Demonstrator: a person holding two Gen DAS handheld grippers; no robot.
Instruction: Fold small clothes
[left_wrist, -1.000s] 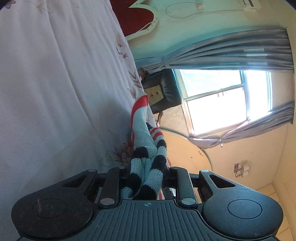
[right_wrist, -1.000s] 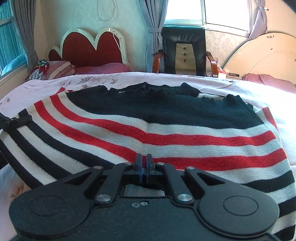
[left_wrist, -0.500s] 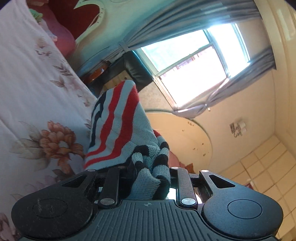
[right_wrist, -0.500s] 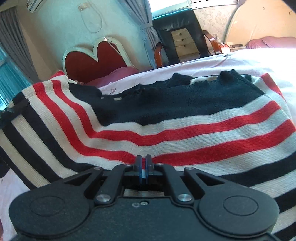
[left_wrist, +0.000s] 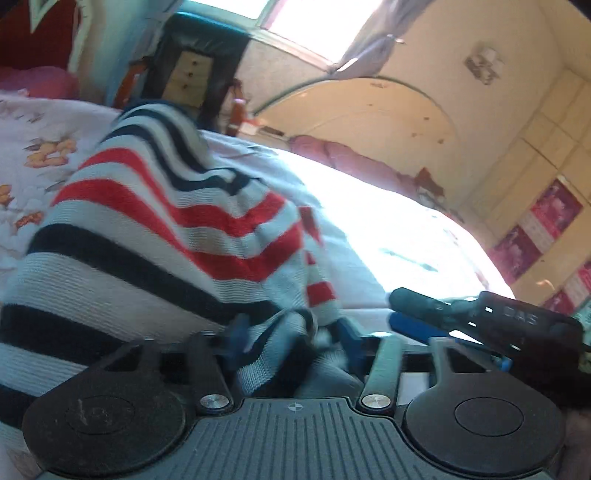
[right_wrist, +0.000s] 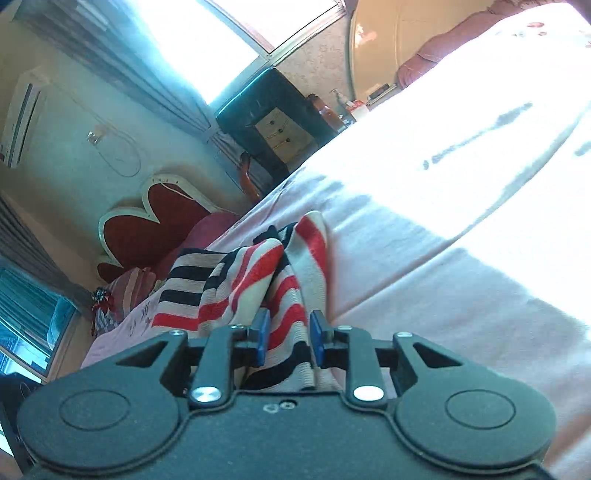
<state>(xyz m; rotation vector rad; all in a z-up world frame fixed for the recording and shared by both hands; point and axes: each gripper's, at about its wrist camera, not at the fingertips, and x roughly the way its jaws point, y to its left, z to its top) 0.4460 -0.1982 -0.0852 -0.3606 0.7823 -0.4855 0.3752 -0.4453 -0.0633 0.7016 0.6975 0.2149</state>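
Note:
A knitted sweater (left_wrist: 155, 236) with red, white and navy stripes lies bunched on the pale floral bedspread (left_wrist: 33, 158). My left gripper (left_wrist: 291, 332) has its blue pads apart with a fold of the sweater between them. My right gripper (right_wrist: 286, 334) also has its pads apart, with striped fabric (right_wrist: 280, 295) between them. The right gripper also shows in the left wrist view (left_wrist: 417, 314), low at the right, just beside the left one. The frames are blurred.
The bedspread (right_wrist: 443, 258) stretches away to the right in bright sunlight. A red heart-shaped headboard (right_wrist: 155, 218) and pink pillows are at the bed's far end. A black chair (right_wrist: 273, 122) stands by the window.
Both grippers swung round and came together over the bed, carrying the sweater's edge across itself. The flat sweater is now bunched. Both sets of pads, shut before, stand apart.

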